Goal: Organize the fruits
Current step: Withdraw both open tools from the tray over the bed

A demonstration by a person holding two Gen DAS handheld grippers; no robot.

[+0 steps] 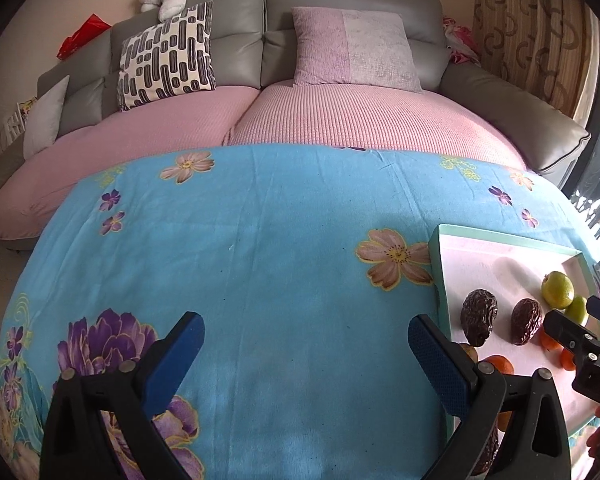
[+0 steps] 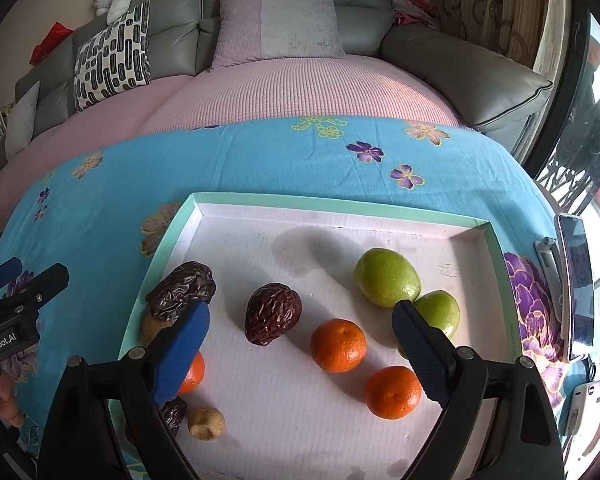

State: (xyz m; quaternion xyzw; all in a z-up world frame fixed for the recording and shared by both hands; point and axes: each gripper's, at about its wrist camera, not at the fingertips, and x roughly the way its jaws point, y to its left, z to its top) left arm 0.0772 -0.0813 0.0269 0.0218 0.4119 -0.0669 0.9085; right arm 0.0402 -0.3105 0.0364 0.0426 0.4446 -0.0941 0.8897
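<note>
Right gripper (image 2: pixel 300 344) spread wide over tray (image 2: pixel 172 232) — oranges (image 2: pixel 338 345), dates (image 2: pixel 273 314), green fruit (image 2: pixel 386 277) below. Left gripper (image 1: pixel 306 338) also spread — over blue cloth (image 1: pixel 260 240).

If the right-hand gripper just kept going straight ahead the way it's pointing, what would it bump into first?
Probably the orange lying between the open fingers of the right gripper, with the wrinkled dark fruit close beside that line. Depth is hard to judge here; pointing lower, it would meet the tray floor first.
</note>
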